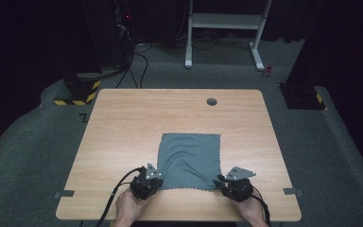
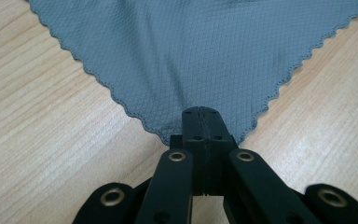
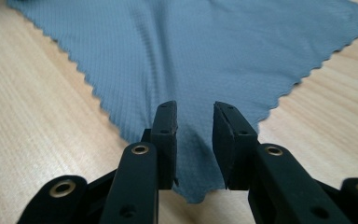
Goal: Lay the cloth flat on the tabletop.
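At the near left of the bench [image 1: 123,118], the left tongs [image 2: 200,122] are pinched tight on the near left corner of the grey cloth [image 1: 190,160], which lies flat in the near middle. At the near right, the right tongs [image 3: 195,122] stand narrowly apart, astride the cloth's near right corner without pressing it.

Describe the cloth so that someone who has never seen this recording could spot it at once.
On the wooden table, look at the near half, right of centre. The grey cloth lies flat there, square, with a zigzag-cut edge and fine diamond weave, its two near corners at the left gripper and right gripper.
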`<state>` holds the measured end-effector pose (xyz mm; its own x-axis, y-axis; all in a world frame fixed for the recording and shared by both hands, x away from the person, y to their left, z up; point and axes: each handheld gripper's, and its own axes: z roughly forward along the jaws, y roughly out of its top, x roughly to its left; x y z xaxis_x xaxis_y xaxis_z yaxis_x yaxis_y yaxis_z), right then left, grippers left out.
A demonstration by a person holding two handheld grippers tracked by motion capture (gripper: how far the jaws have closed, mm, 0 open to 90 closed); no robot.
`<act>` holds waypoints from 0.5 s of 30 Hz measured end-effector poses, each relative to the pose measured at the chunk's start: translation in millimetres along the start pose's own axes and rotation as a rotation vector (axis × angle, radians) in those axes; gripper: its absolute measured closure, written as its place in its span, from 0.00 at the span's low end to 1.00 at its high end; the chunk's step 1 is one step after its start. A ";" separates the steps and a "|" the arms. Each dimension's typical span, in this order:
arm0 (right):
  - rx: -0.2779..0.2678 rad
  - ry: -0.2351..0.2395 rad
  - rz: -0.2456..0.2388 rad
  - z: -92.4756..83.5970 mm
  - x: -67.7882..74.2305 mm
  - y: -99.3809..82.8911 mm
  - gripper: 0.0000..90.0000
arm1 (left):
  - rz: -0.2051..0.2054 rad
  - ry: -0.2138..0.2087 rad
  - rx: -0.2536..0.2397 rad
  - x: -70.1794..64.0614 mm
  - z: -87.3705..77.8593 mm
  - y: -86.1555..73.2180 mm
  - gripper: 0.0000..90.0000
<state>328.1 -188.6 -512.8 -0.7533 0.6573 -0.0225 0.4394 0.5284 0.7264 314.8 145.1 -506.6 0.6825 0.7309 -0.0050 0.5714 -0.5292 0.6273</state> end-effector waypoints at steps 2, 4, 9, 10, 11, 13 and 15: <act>0.009 0.006 -0.013 1.4 2.1 -1.4 0.79 | 0.008 0.001 0.003 0.3 -1.2 -0.9 1.00; 0.015 0.008 -0.022 2.3 3.6 -2.8 0.79 | 0.012 0.003 0.005 1.7 -2.6 -1.3 1.00; 0.009 0.029 -0.033 0.7 8.3 -3.0 0.79 | 0.010 0.003 0.001 7.1 -8.3 -3.4 1.00; 0.009 0.033 -0.040 0.6 9.9 -2.6 0.80 | 0.007 0.002 -0.002 7.1 -8.6 -4.2 1.00; 0.011 0.036 -0.049 1.0 11.0 -2.0 0.80 | 0.010 0.001 0.000 6.7 -8.6 -4.5 1.00; 0.015 0.047 -0.052 2.3 12.8 -1.2 0.82 | 0.016 -0.004 0.002 3.7 -7.2 -4.6 1.00; 0.028 0.058 -0.058 5.1 14.3 -1.1 0.87 | 0.026 0.002 0.005 2.1 -6.1 -4.6 1.00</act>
<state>319.4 -177.0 -517.4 -0.8046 0.5933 -0.0239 0.4067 0.5800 0.7058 310.9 151.6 -504.7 0.6962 0.7178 0.0122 0.5561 -0.5499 0.6232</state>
